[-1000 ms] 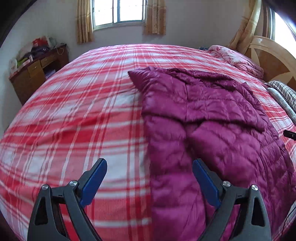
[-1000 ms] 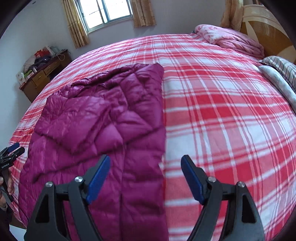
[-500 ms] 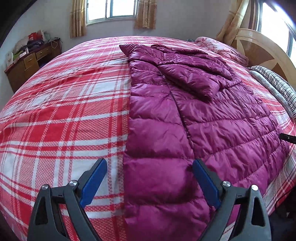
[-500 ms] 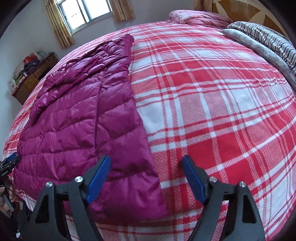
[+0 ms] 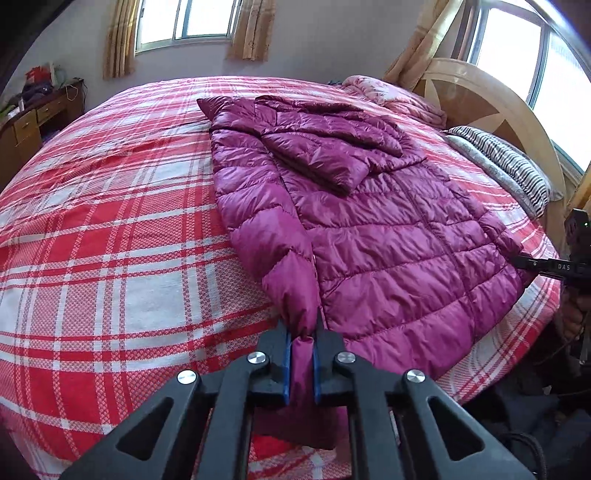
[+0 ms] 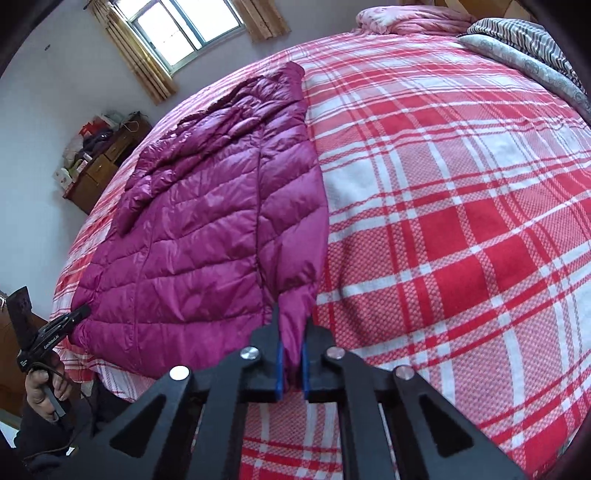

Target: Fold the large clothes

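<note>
Both cams sit right behind their own fingers, angled down from the foot edge of the bed (image 5: pixel 110 229), super close to the hem of the purple jacket (image 5: pixel 369 229). The left wrist view looks up the jacket's left side, the right one up its right side. They share the jacket, the plaid bedspread, the far window (image 6: pixel 184 29), and each catches the other gripper at its frame edge.

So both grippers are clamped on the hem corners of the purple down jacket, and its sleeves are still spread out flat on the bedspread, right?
Not quite. Both the left gripper and right gripper are shut on the hem corners of the purple down jacket, but a sleeve is already folded across the jacket's body rather than spread on the plaid bedspread. The left wrist view shows it.
</note>
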